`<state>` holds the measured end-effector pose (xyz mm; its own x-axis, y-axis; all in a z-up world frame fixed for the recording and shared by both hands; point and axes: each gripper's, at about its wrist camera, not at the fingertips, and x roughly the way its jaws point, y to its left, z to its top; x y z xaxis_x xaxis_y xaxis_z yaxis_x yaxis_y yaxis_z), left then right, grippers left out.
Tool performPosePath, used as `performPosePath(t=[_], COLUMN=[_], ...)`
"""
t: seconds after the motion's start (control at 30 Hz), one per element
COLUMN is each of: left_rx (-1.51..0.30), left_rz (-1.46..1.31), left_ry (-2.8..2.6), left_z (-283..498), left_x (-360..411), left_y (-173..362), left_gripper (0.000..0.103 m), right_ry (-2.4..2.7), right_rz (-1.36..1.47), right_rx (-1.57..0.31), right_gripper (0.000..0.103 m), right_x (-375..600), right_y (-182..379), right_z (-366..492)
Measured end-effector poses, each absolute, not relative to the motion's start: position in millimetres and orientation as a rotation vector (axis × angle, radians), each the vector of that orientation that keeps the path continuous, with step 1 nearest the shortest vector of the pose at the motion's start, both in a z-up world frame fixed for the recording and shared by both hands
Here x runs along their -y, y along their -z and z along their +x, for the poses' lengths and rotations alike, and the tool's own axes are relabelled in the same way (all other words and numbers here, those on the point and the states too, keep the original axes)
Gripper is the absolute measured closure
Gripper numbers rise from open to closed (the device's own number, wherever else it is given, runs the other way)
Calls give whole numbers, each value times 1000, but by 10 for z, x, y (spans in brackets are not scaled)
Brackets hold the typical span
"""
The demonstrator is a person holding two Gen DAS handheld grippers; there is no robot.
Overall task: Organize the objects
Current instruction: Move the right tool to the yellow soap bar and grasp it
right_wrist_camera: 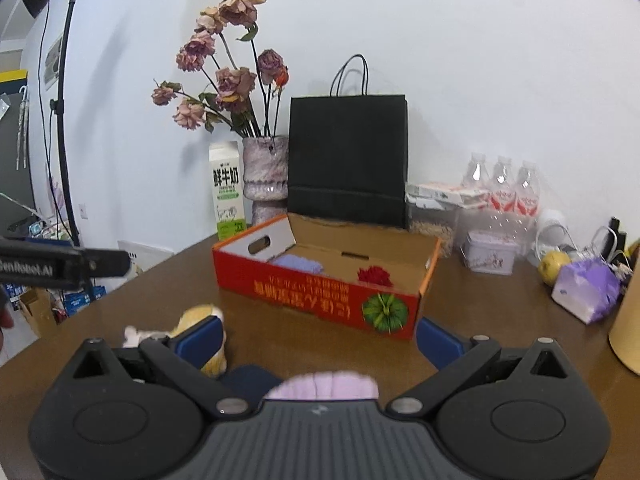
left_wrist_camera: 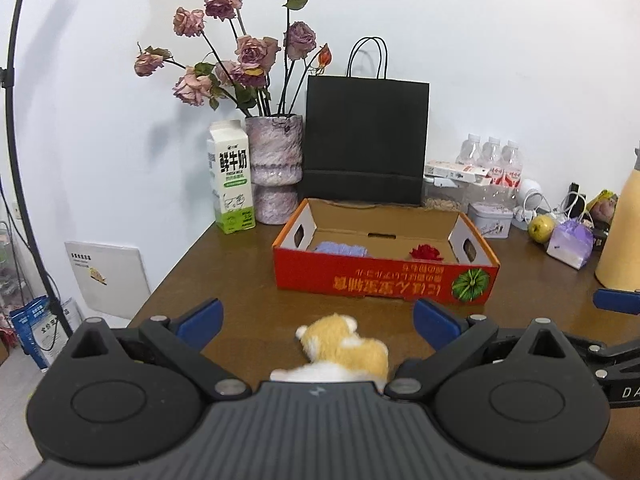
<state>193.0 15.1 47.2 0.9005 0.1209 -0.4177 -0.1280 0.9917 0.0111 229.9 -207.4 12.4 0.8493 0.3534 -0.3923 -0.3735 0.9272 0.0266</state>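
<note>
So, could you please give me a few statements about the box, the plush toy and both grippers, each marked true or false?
1. The red cardboard box holds a red flower. True.
2. The plush toy lies inside the box. False: it lies on the table, in front of the box.
3. The left gripper is open. True.
4. The right gripper is shut on the milk carton. False: it is open, and the carton stands by the vase.

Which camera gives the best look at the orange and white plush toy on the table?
The left wrist view: the plush toy lies centred between the open fingers of the left hand-held gripper, only its near end hidden. In the right wrist view the plush toy sits low left, mostly hidden behind a blue finger pad.
</note>
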Motion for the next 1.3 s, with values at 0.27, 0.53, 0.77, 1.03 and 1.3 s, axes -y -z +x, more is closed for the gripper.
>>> performPosePath(t=[0.27, 0.53, 0.77, 1.03, 1.3], left_rx=[-462, -474, -507, -516, -518], left_rz=[-11, 13, -19, -41, -75], left_ry=[-124, -140, -129, -146, -138], left_z=[1628, 1400, 1290, 1185, 1155], left_x=[-206, -254, -324, -402, -465], left_y=[-201, 44, 205, 331, 403], left_gripper=[0, 0, 0, 0, 0], right_ry=[-348, -313, -302, -328, -312], right_rz=[-85, -108, -122, -109, -82], right_rx=[-474, -577, -660, -674, -646], right_gripper=[0, 0, 0, 7, 44], right_x=[2187, 2334, 2406, 2415, 2445], right_y=[185, 525, 810, 928, 895], right_z=[2031, 1897, 1834, 1800, 1817])
